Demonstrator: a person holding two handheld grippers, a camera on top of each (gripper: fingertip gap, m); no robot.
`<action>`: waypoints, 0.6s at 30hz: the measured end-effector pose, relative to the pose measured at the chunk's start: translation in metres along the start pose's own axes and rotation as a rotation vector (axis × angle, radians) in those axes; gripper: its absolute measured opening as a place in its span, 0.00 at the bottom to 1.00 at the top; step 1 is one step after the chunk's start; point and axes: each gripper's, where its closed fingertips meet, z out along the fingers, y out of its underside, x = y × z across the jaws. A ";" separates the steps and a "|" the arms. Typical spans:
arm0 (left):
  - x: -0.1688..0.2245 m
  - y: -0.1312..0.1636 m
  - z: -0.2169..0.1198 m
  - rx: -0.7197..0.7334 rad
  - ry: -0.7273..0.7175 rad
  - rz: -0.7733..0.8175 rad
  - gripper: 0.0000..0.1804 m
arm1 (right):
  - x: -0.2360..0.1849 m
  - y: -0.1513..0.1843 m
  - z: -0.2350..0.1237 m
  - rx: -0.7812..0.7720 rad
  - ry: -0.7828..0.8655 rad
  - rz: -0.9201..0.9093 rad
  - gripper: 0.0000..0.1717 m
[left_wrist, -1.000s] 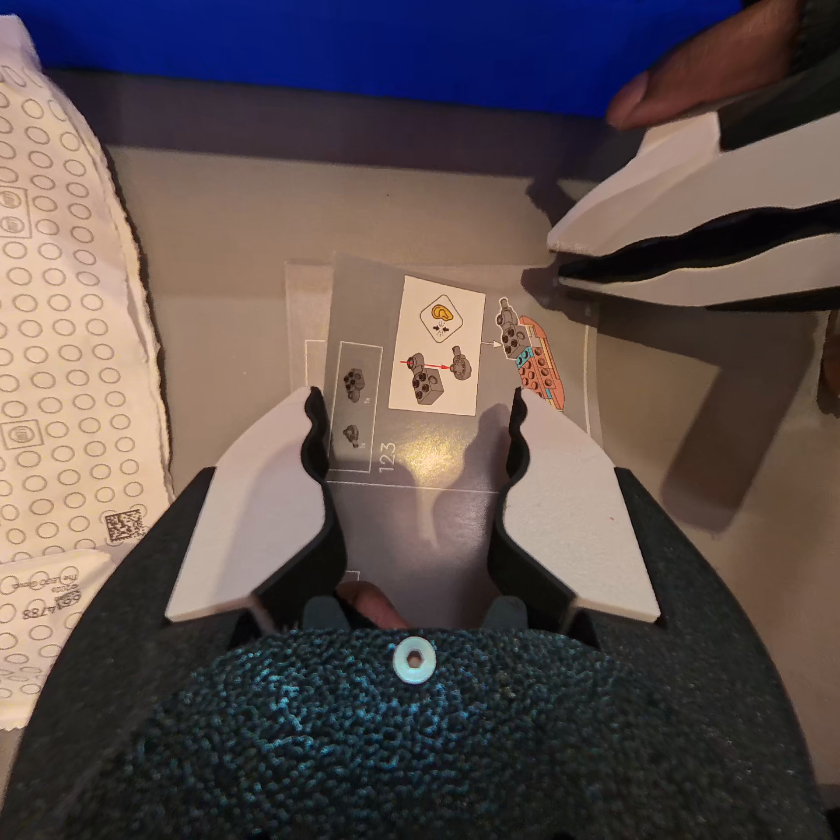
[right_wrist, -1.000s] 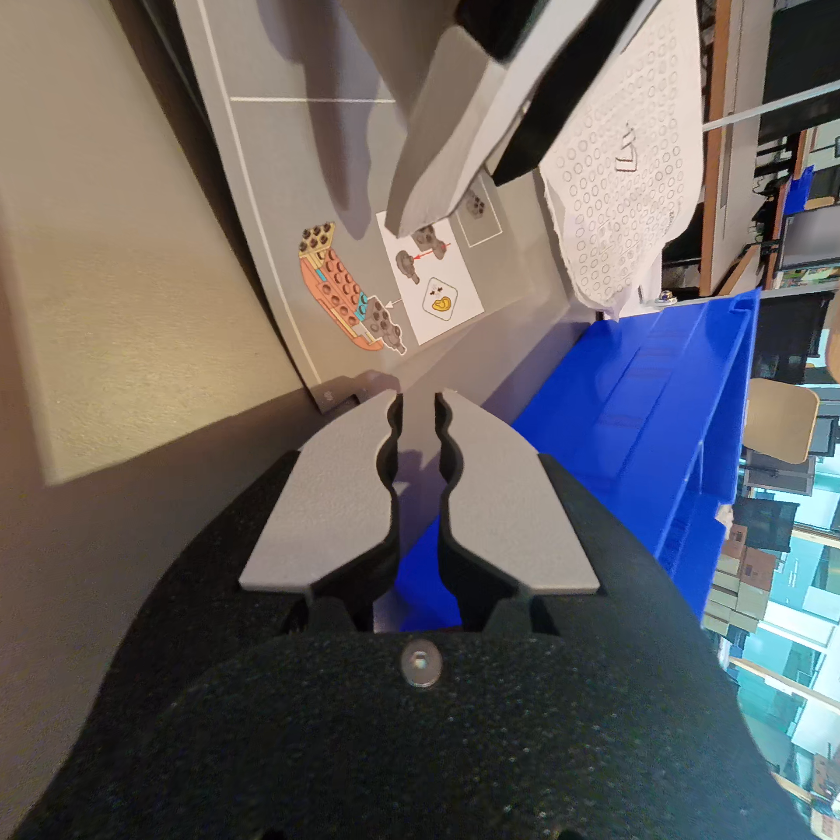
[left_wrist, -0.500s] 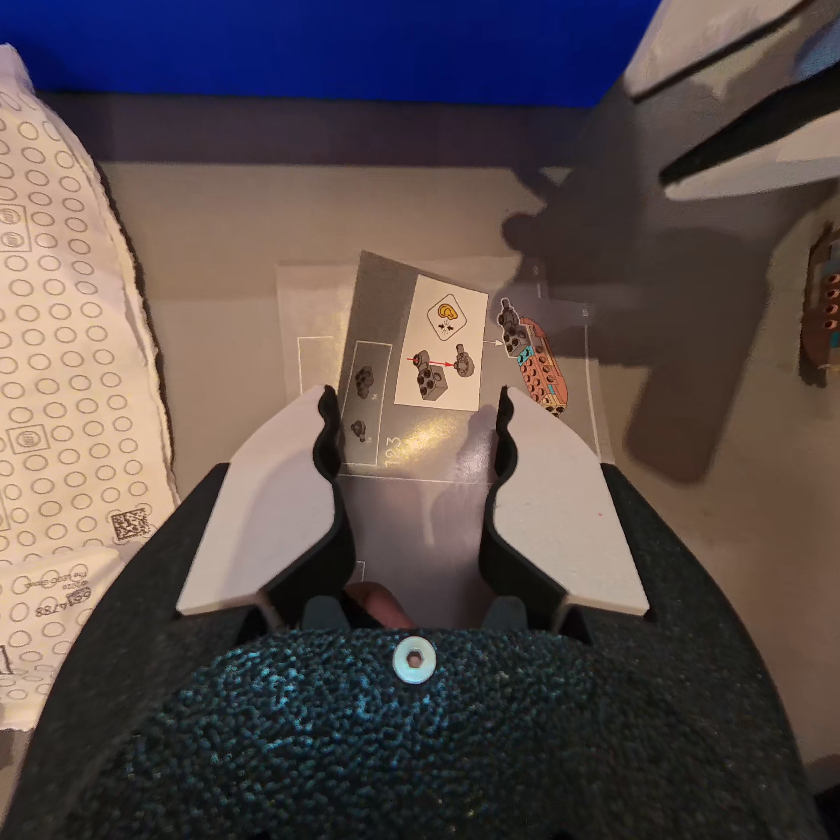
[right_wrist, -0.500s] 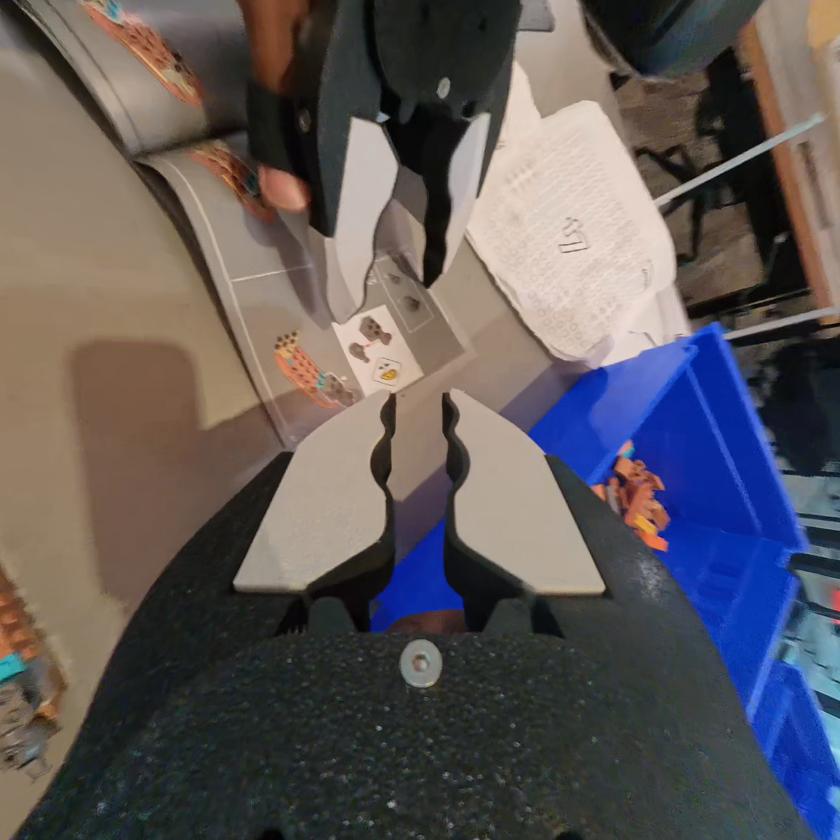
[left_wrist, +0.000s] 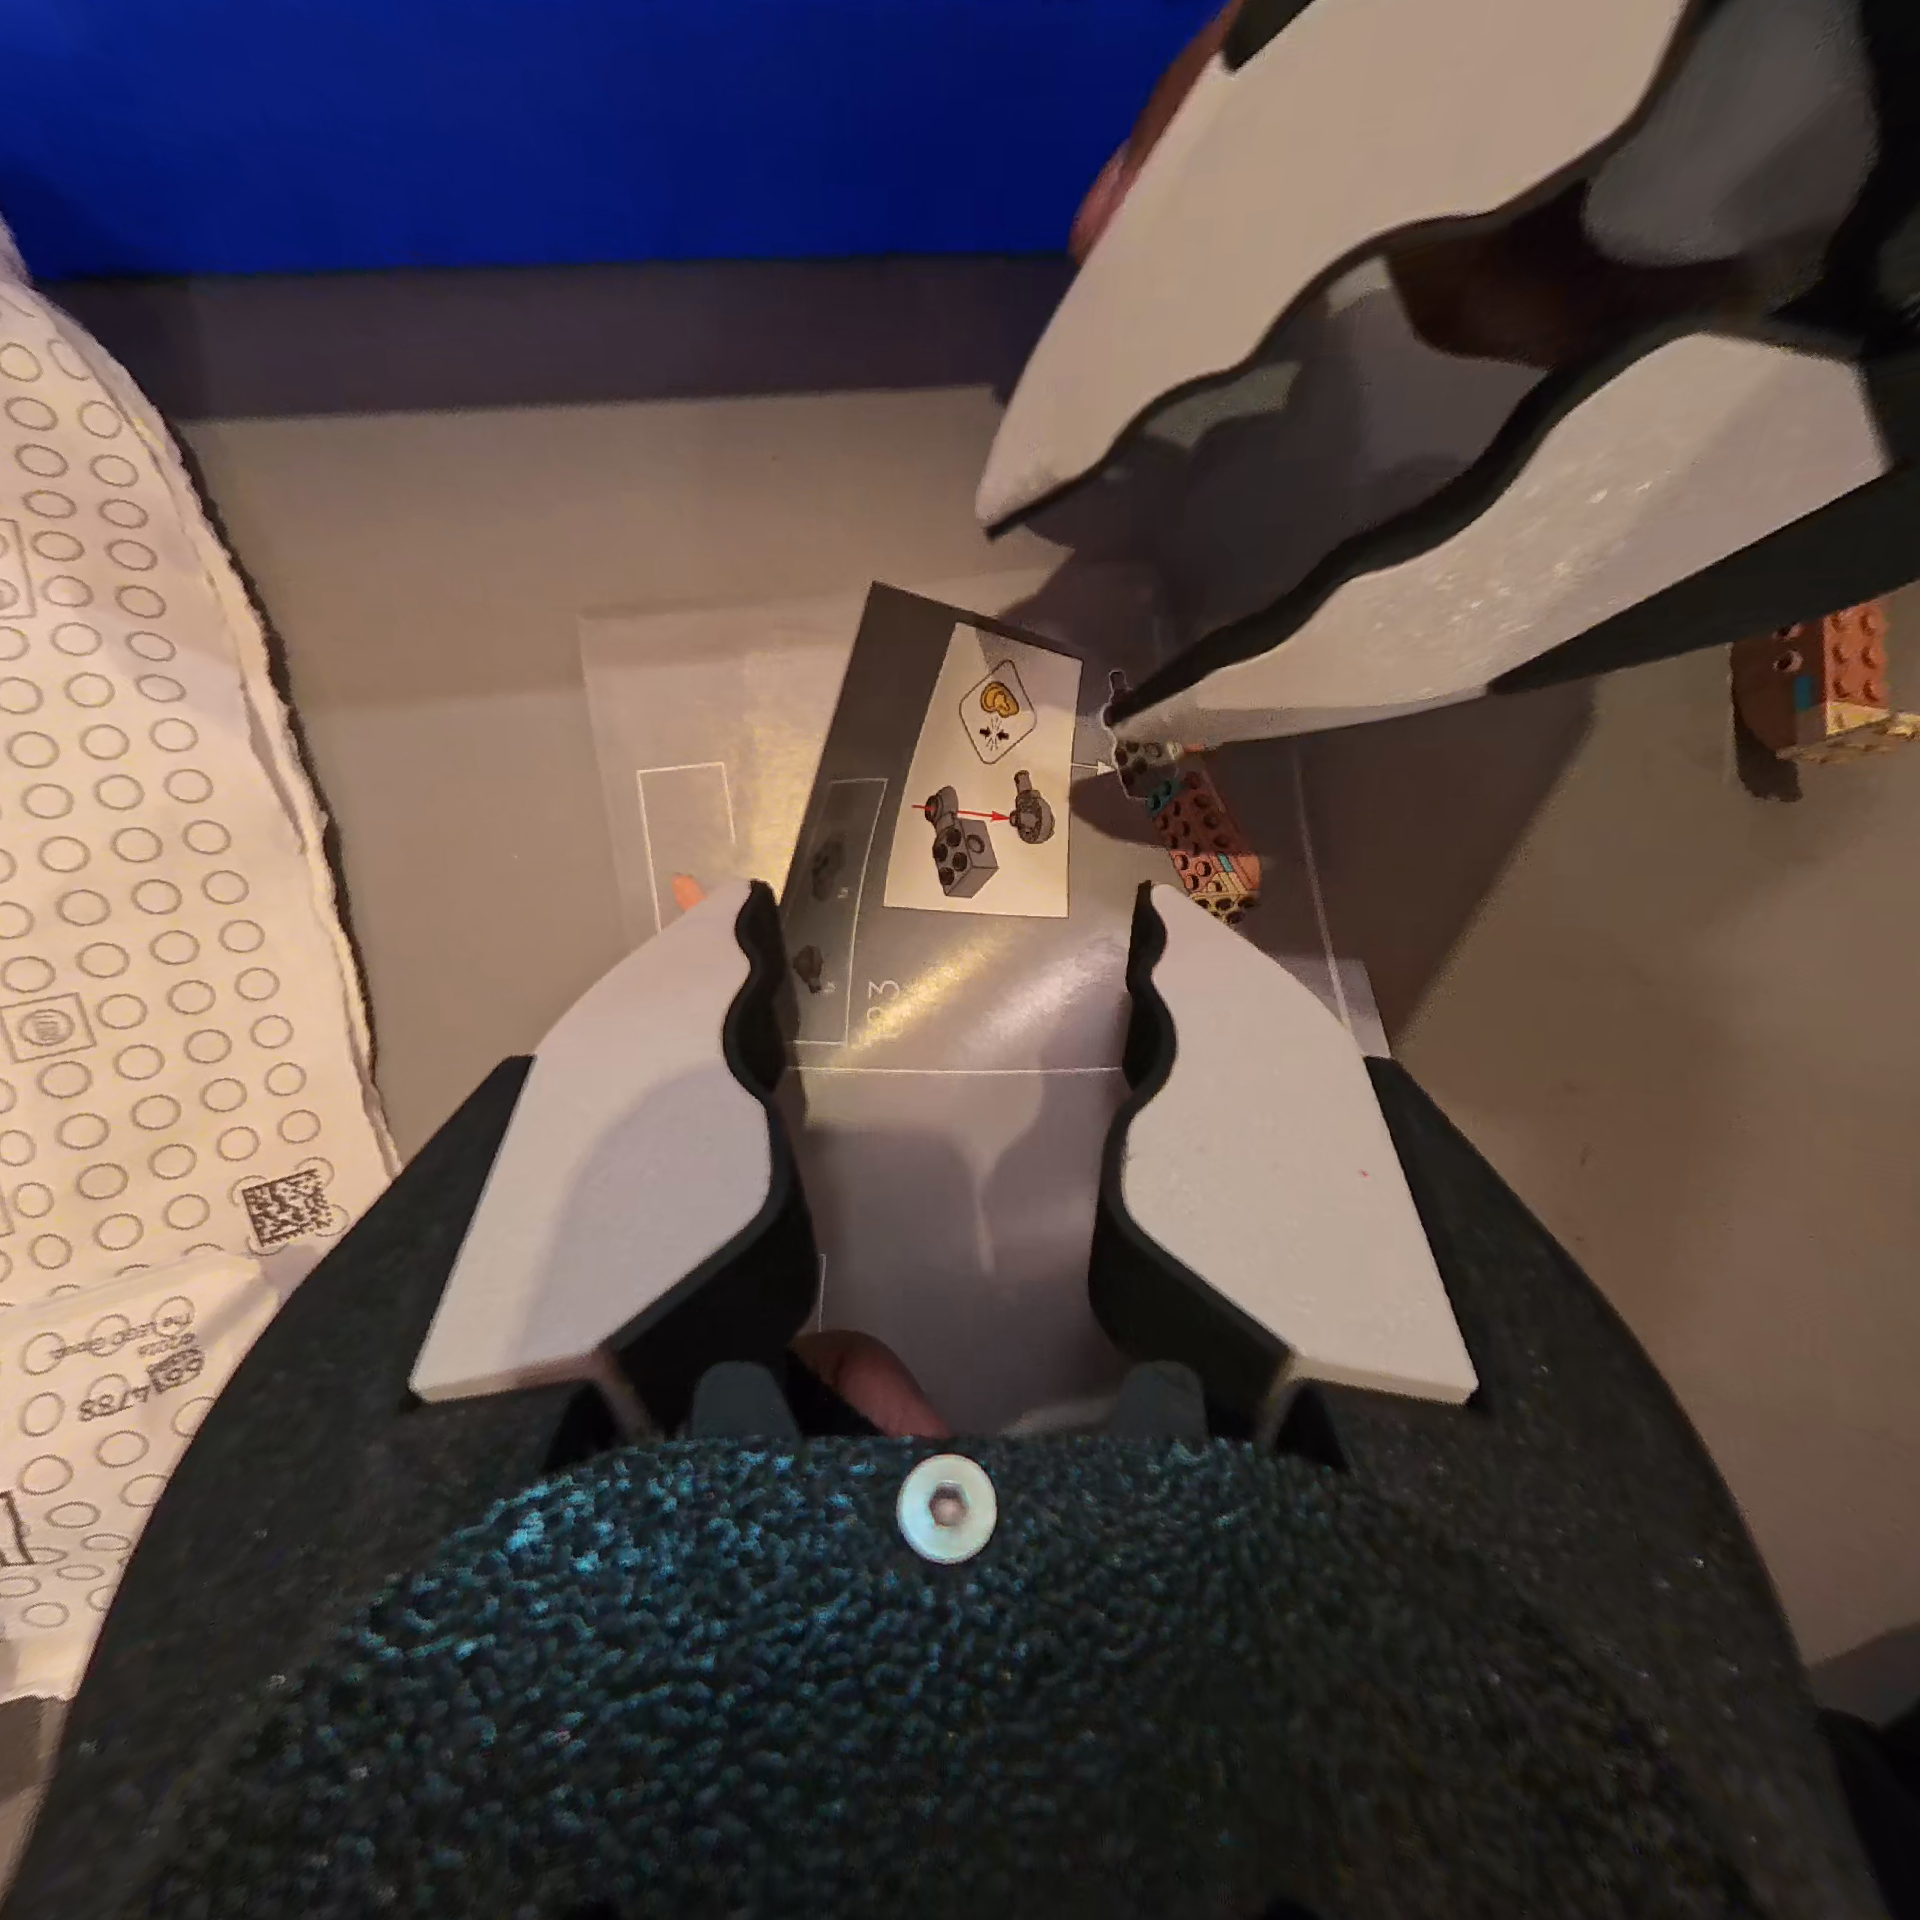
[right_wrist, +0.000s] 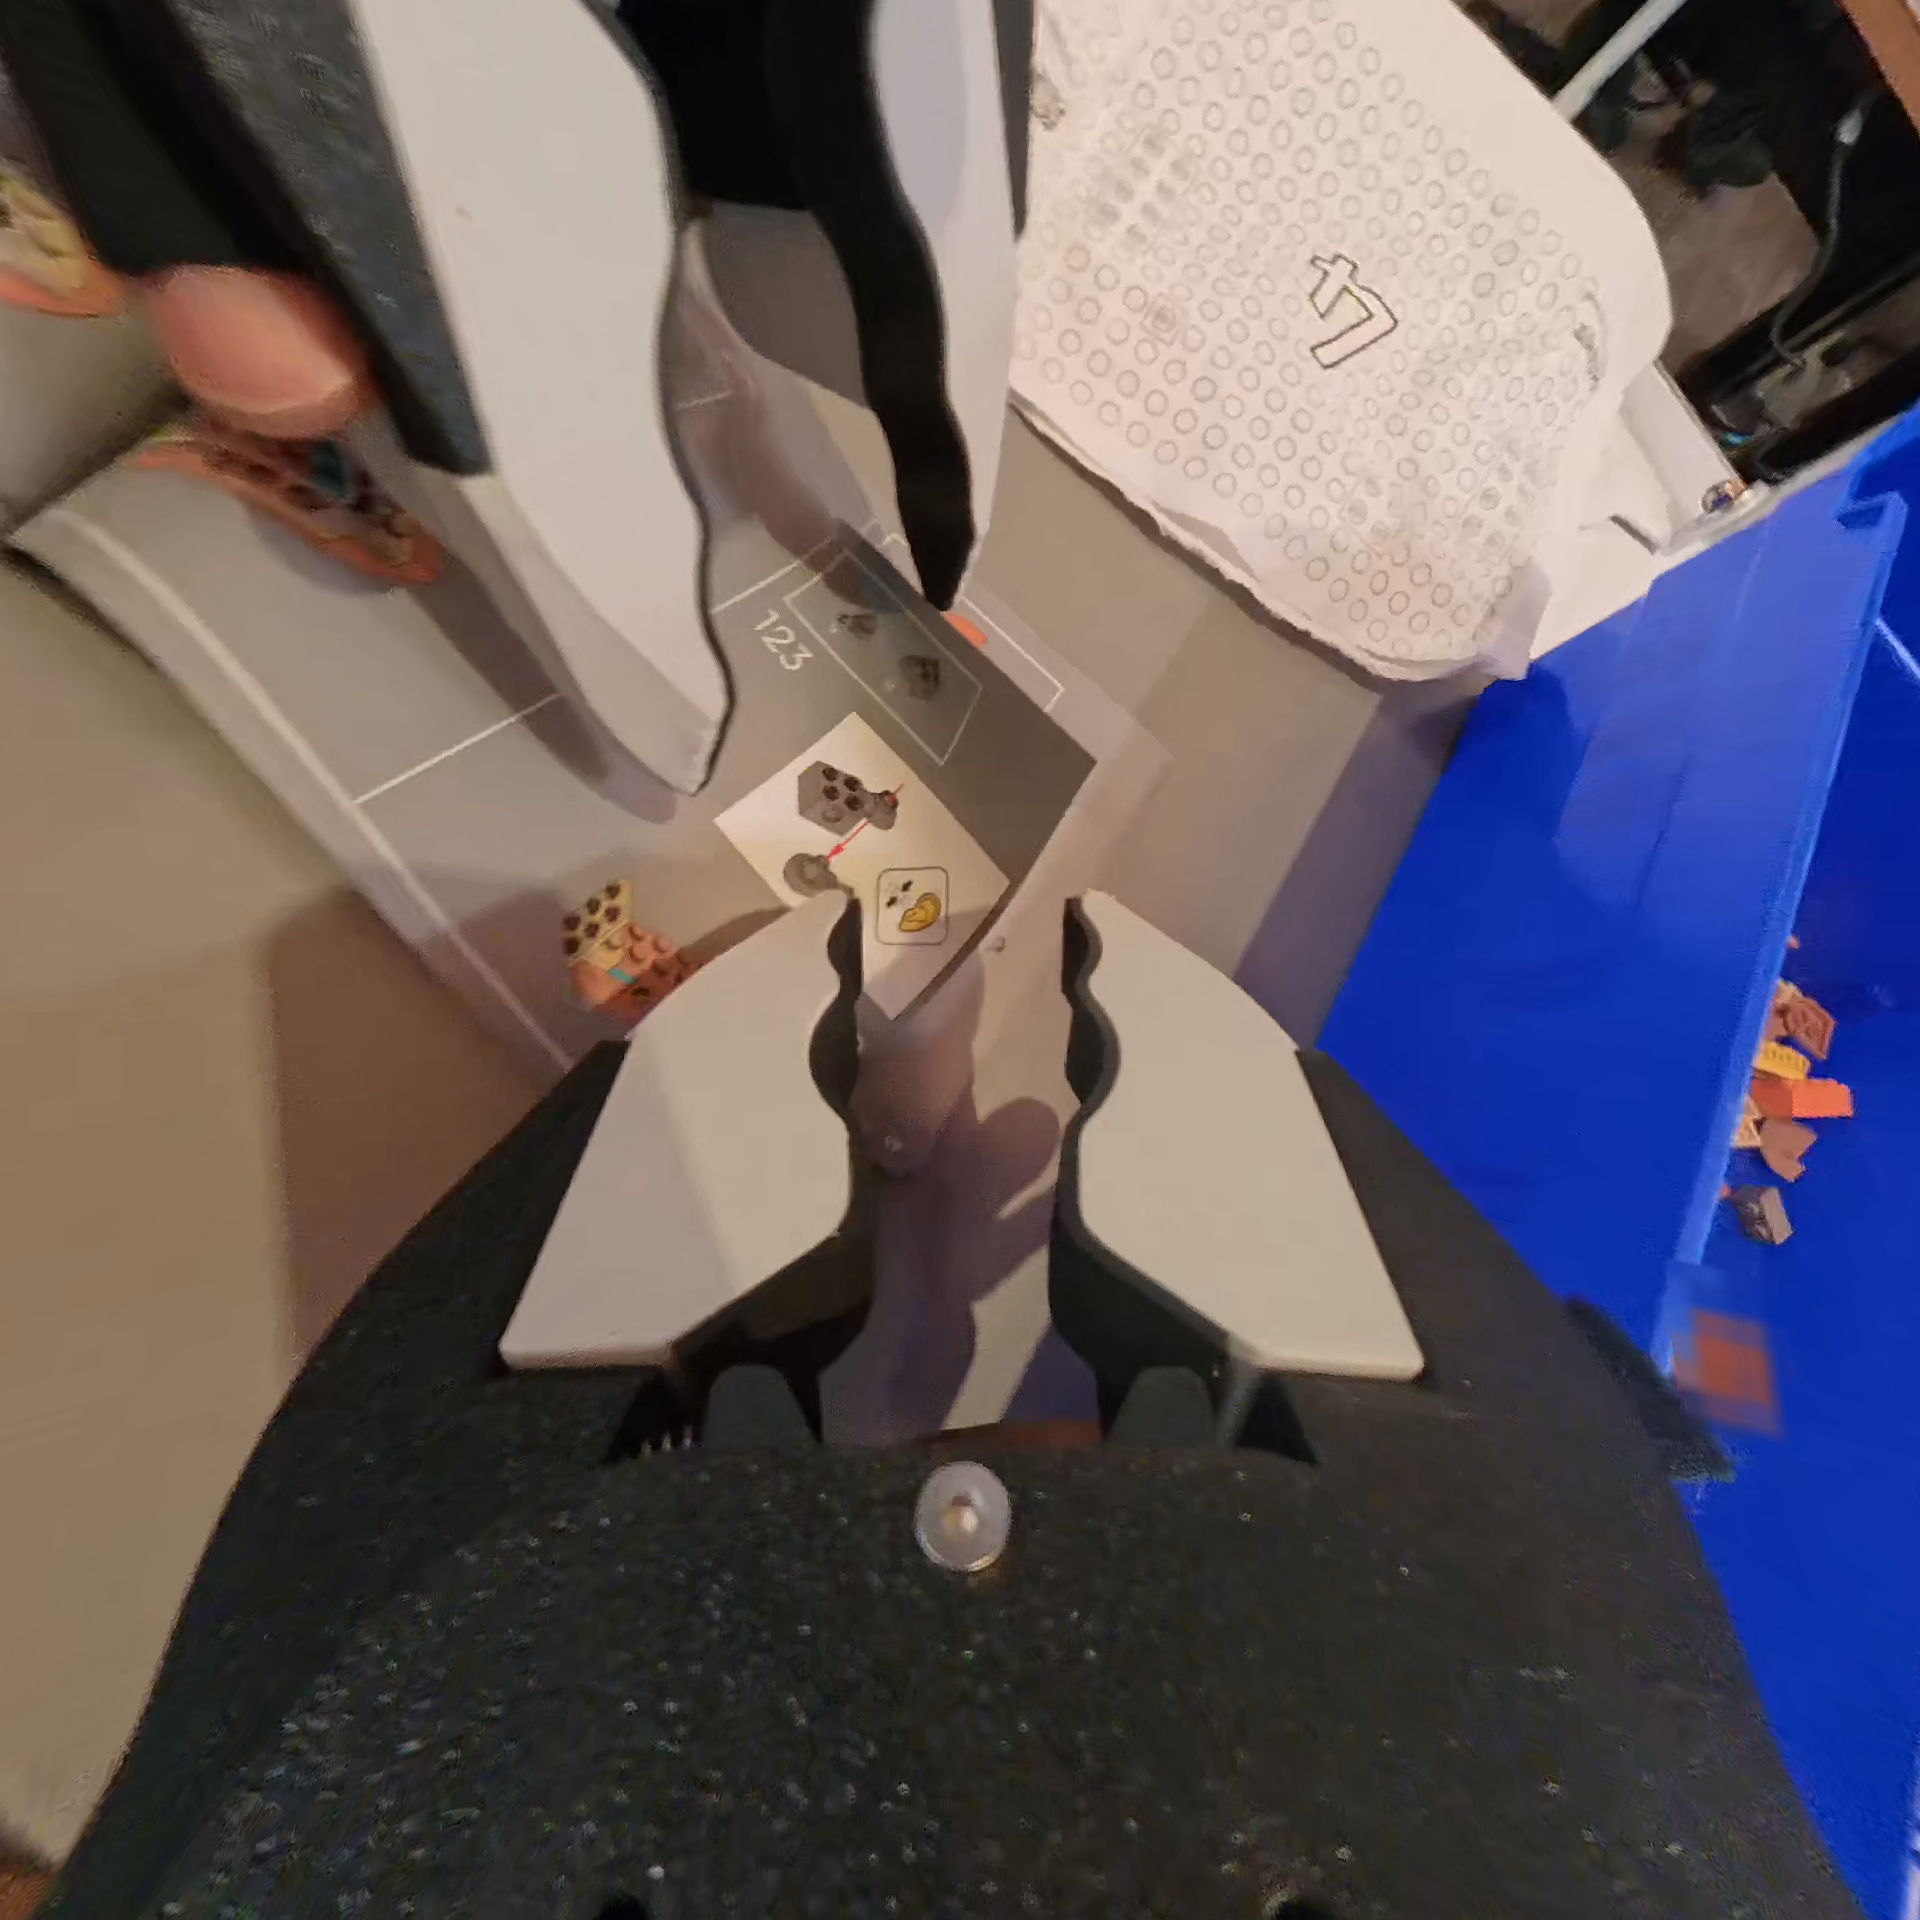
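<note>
Your left claw (left_wrist: 945, 914) hangs with its fingers apart over a grey instruction booklet (left_wrist: 935, 997) on the tabletop (left_wrist: 1610, 1143); your right claw (right_wrist: 961, 914), fingers also apart, hovers at its lifted page corner.

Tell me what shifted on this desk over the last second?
The right hand-held gripper swung in from the side over the grey instruction booklet, its jaws spreading from nearly closed to clearly apart, holding nothing. The booklet's top page corner curled further up. The left hand-held gripper stayed above the booklet, open and empty. The white circle-printed paper bag and blue plastic bin stayed put.
</note>
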 end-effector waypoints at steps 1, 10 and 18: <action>0.000 0.000 -0.001 0.003 0.002 0.002 0.35 | 0.002 0.002 0.004 -0.004 0.020 0.010 0.22; 0.005 -0.001 -0.005 0.017 0.021 0.020 0.35 | 0.000 0.002 0.019 -0.002 0.032 0.059 0.24; 0.006 -0.004 -0.011 0.032 0.012 0.028 0.35 | -0.019 -0.012 0.007 0.076 -0.137 0.142 0.23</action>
